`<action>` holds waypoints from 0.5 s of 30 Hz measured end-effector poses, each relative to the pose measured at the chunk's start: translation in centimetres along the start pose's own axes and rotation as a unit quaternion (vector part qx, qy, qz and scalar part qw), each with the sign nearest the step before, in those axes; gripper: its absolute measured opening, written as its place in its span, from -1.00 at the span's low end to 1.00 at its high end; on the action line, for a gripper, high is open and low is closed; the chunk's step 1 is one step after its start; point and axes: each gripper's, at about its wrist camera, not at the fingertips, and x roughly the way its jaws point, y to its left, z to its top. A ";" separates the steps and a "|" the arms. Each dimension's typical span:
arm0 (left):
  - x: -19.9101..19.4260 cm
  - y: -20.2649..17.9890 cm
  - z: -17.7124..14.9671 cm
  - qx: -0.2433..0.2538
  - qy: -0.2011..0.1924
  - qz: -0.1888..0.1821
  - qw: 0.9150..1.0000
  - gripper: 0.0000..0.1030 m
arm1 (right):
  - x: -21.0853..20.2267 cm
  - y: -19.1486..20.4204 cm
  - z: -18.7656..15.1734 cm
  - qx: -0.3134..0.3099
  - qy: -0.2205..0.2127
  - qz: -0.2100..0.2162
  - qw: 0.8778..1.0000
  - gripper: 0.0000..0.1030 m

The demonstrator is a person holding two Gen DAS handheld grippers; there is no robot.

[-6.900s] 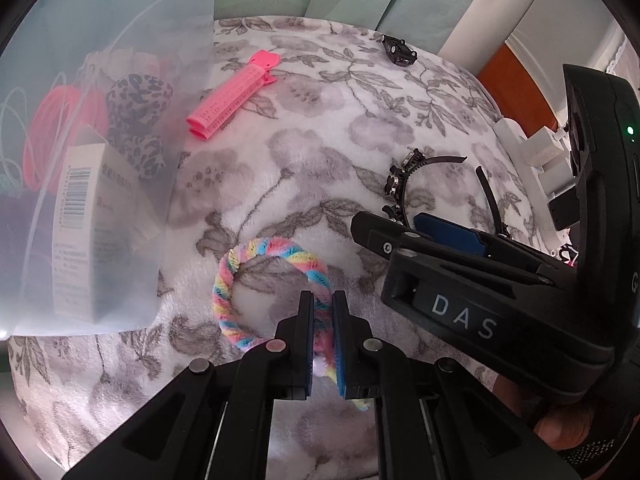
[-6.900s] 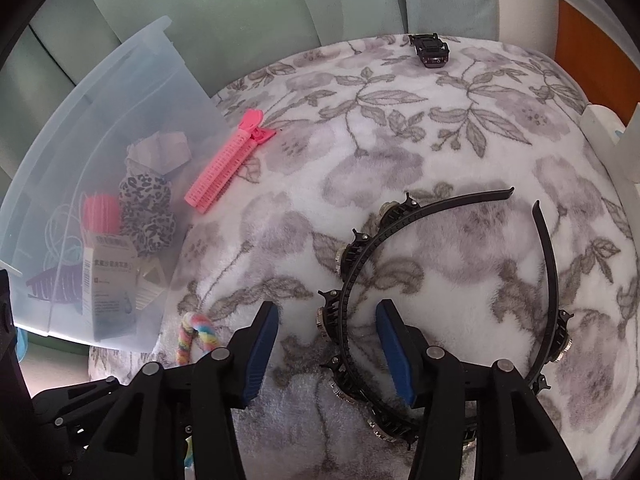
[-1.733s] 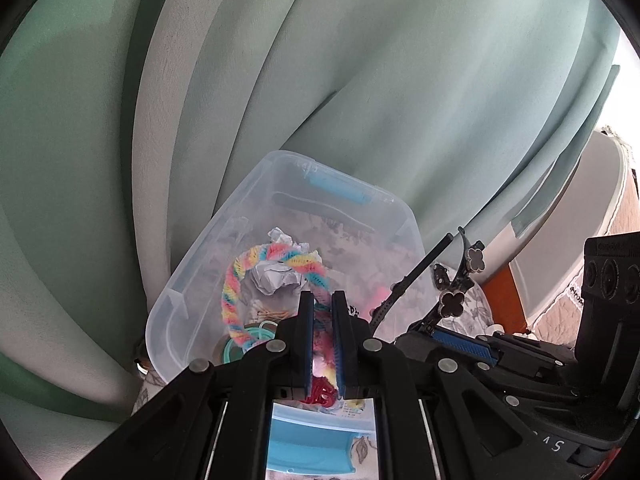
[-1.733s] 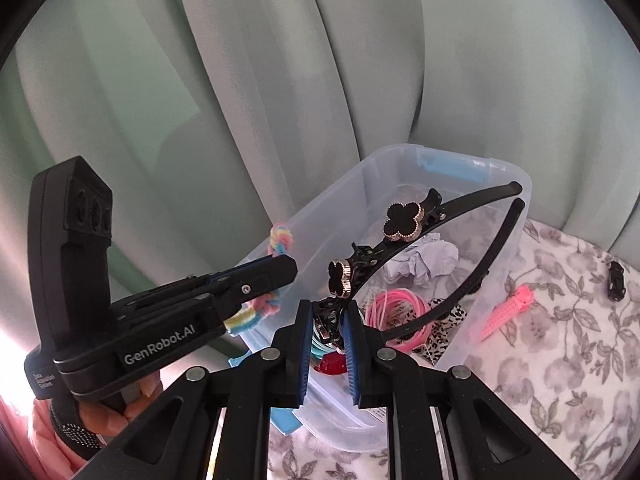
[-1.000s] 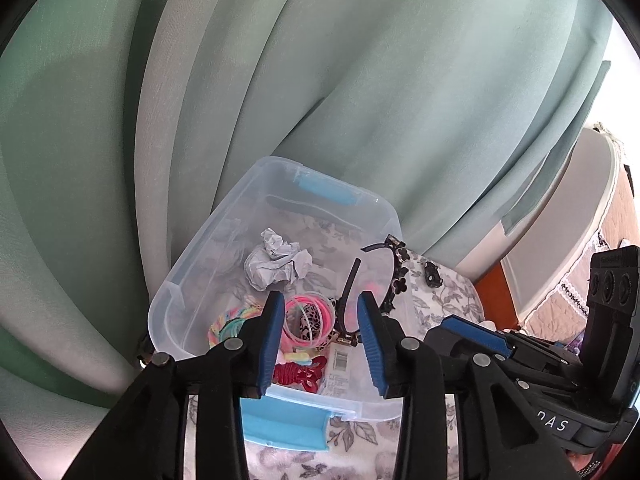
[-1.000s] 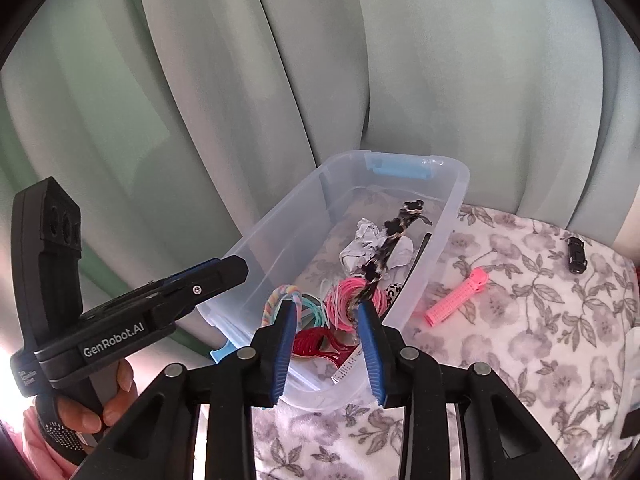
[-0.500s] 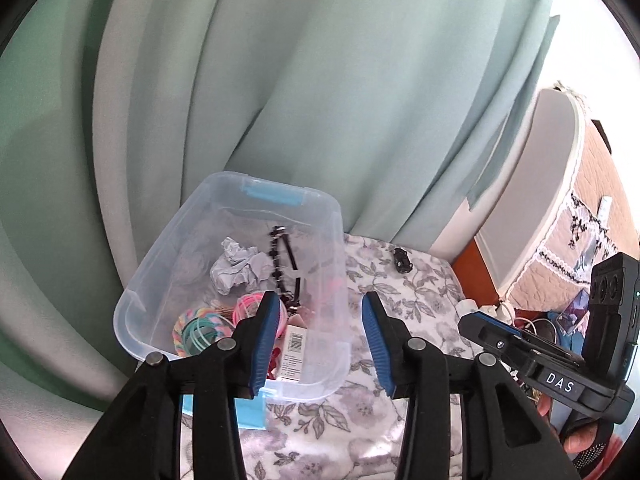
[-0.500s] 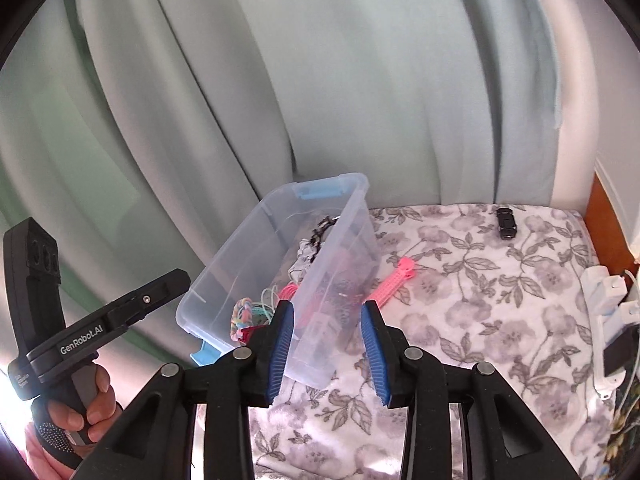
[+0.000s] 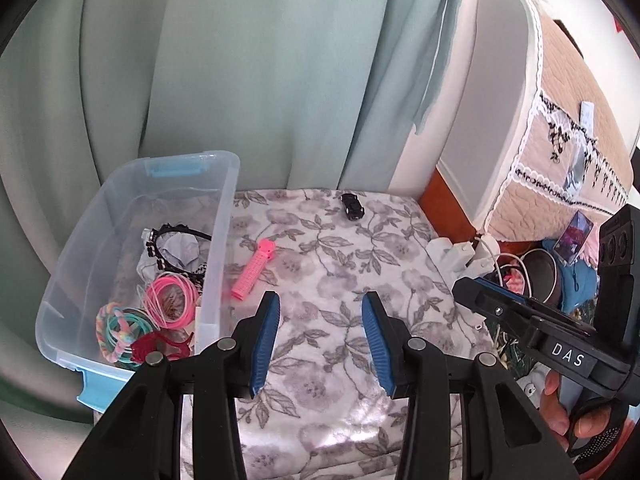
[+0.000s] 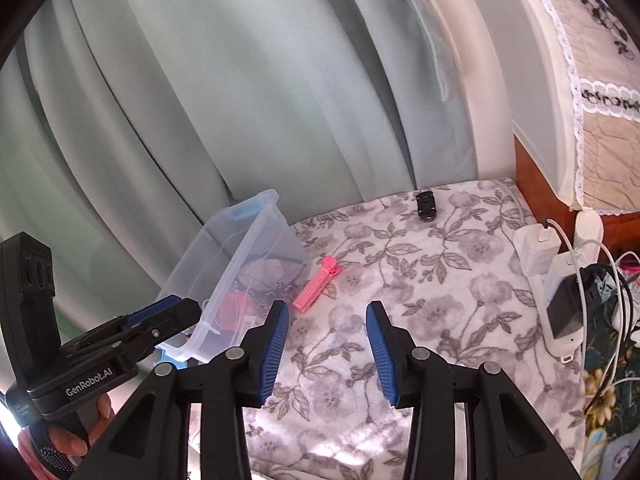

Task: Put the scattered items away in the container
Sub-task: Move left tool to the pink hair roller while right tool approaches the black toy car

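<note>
The clear plastic container stands at the left edge of the floral blanket. Inside lie the black jewelled headband, pink hair ties and the rainbow scrunchie. A pink hair clip lies on the blanket just right of the container, seen too in the right wrist view as the pink clip. A small black clip rests far back by the curtain. My left gripper is open and empty. My right gripper is opening, nothing between its jaws.
A white power strip with chargers and cables lines the blanket's right edge. A green curtain hangs behind. A lace-covered piece of furniture stands at the right. A blue lid sticks out beneath the container.
Both grippers have swung right, from over the container to over the blanket. The headband and scrunchie, held earlier, now lie in the container. The right jaws stand wider.
</note>
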 end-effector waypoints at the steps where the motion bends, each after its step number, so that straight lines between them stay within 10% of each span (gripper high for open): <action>1: 0.6 -0.4 -0.1 0.003 0.007 0.006 1.000 -0.15 | 0.2 -0.6 -0.1 0.006 0.003 -0.006 1.000 -0.16; 15: 12.2 -0.8 0.5 0.032 0.062 0.144 0.987 -0.09 | 6.9 -5.8 -1.6 0.032 0.083 -0.038 0.995 -0.16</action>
